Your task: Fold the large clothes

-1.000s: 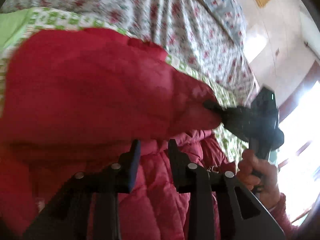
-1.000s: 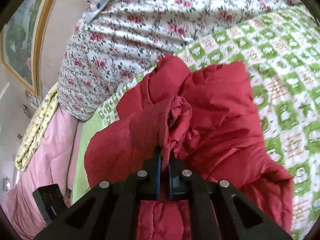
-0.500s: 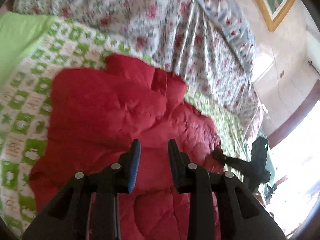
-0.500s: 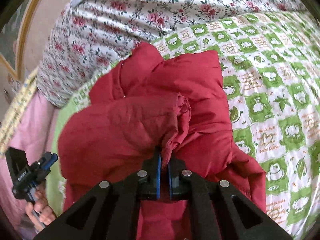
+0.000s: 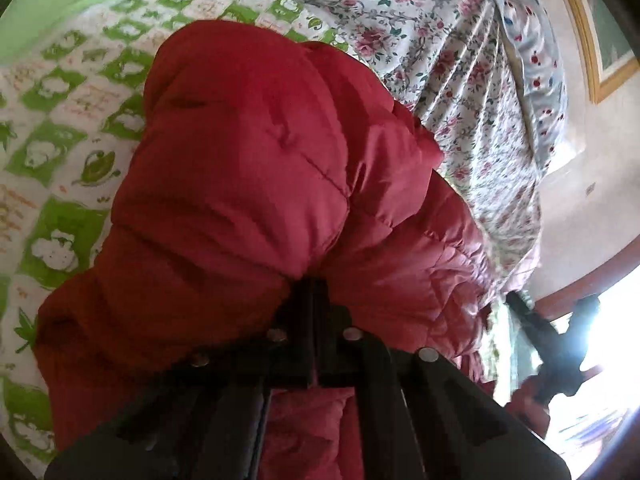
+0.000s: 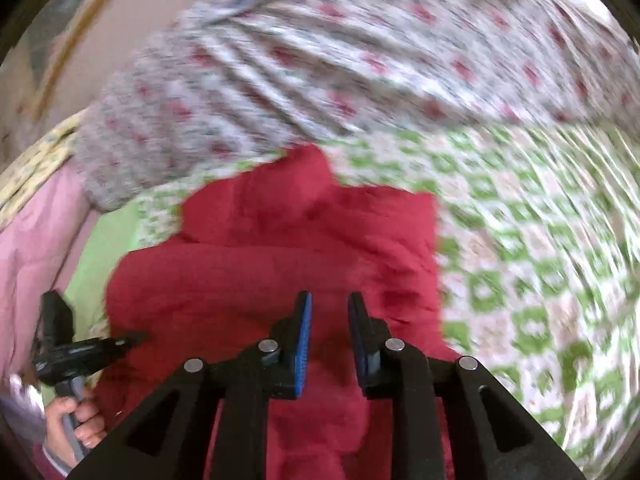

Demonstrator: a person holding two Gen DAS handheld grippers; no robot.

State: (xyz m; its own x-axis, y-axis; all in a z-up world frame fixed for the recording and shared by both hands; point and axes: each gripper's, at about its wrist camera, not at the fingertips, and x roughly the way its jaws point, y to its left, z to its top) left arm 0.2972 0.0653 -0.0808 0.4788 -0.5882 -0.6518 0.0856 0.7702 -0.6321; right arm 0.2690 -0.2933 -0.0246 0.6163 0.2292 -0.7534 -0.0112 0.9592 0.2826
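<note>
A red puffer jacket (image 5: 248, 184) lies bunched on the green-and-white checked bed cover (image 5: 60, 120). My left gripper (image 5: 314, 288) is shut on a fold of it, and the fabric bulges over the fingertips. In the right wrist view that gripper (image 6: 136, 336) meets the left edge of the jacket (image 6: 280, 264), with a hand (image 6: 80, 416) on its handle. My right gripper (image 6: 330, 312) hovers above the jacket's near part. Its jaws are opening and nothing is between the blue pads (image 6: 305, 320). In the left wrist view the right gripper (image 5: 516, 304) is a dark blur at the far right.
A heaped floral quilt (image 6: 320, 60) lies behind the jacket, toward the wall. Checked cover (image 6: 520, 280) stretches to the jacket's right. A pink blanket (image 6: 32, 240) lies at the left. A framed picture (image 5: 592, 40) hangs on the wall, and bright window glare fills the lower right of the left wrist view.
My right gripper let go of the raised jacket fold, opened and drew back; the fold now lies flat. My left gripper came down onto the jacket and closed on it.
</note>
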